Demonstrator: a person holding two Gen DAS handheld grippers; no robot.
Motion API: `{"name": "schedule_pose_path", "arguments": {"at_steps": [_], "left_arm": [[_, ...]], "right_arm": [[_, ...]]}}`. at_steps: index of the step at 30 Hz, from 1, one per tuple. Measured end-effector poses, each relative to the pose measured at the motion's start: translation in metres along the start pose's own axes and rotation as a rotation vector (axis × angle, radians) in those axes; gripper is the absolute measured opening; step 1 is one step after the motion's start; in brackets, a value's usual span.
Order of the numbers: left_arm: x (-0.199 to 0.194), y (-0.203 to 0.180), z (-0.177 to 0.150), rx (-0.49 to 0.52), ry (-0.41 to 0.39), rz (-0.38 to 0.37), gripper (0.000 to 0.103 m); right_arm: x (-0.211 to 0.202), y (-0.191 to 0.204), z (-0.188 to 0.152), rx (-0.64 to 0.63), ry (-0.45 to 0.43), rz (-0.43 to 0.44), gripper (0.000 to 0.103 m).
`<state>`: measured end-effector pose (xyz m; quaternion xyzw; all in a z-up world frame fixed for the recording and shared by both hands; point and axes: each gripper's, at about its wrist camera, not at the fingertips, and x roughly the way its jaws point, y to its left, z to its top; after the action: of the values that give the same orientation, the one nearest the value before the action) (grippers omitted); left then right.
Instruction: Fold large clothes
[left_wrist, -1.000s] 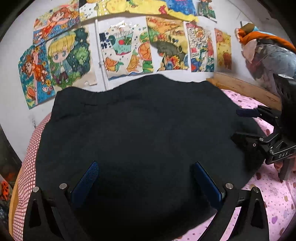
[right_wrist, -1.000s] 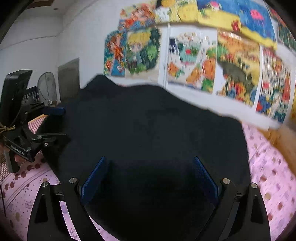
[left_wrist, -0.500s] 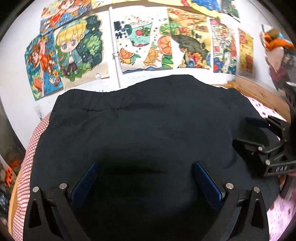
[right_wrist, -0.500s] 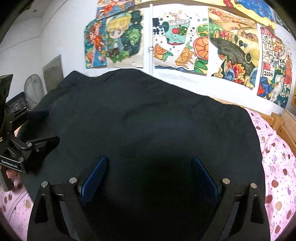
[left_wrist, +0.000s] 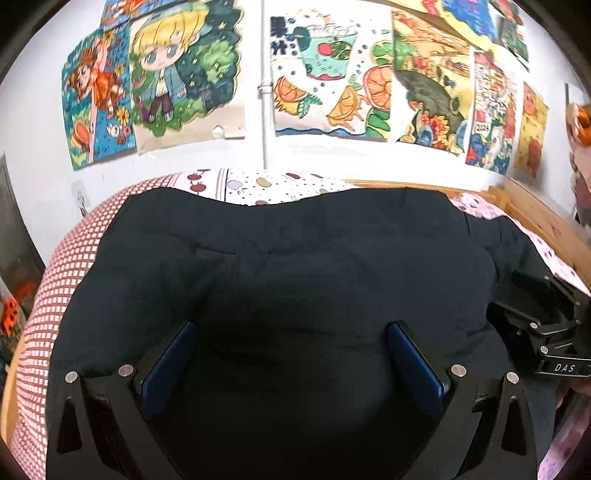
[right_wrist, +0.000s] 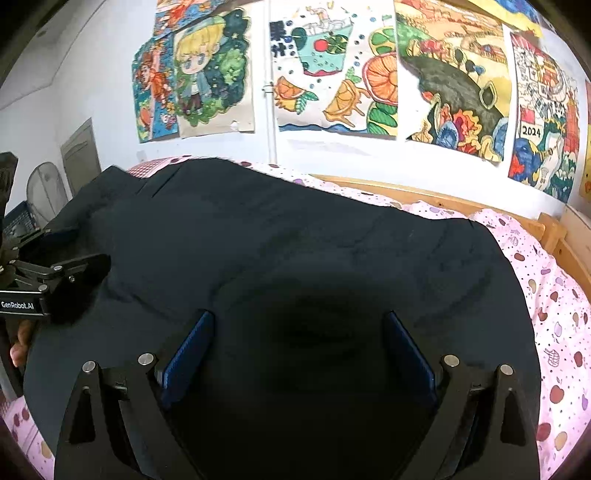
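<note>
Moved: your two claws carried forward and the dark garment (left_wrist: 280, 280) settled lower against the wall drawings (left_wrist: 332, 81).
Garment: spread on the bed (right_wrist: 546, 295) below those drawings.
Left claw (left_wrist: 291, 354): stood wide, holding nothing.
Right claw (right_wrist: 299, 347): stood wide, holding nothing.
Risk: you could pinch bedsheet along with cloth.

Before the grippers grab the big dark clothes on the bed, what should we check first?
1. Left gripper jaws wide open: ok.
2. Right gripper jaws wide open: ok.
3. Dark garment spread out on the bed: ok.
4. Garment smooth: not ok, shallow wrinkles show.
5. Both grippers over the cloth, side by side: ok.
6. Near hem under the fingers: cannot tell, hidden in shadow.
</note>
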<state>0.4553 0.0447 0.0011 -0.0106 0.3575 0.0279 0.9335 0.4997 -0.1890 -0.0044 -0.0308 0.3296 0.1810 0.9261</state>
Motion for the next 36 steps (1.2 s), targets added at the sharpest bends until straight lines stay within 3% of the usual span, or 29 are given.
{"name": "schedule_pose_path", "arguments": {"at_steps": [10,21,36], "left_arm": [[0.037,0.013,0.015,-0.058,0.027,0.011,0.103],[0.063,0.011,0.008,-0.048,0.012,-0.017,0.103],[0.072,0.005,0.003,-0.024,-0.023,-0.002,0.103]], "right_arm": [[0.044,-0.029,0.01,0.122,0.052,0.0,0.091],[0.079,-0.031,-0.001,0.14,0.1,0.028,0.092],[0.093,-0.033,-0.004,0.156,0.092,0.059,0.095]]}}
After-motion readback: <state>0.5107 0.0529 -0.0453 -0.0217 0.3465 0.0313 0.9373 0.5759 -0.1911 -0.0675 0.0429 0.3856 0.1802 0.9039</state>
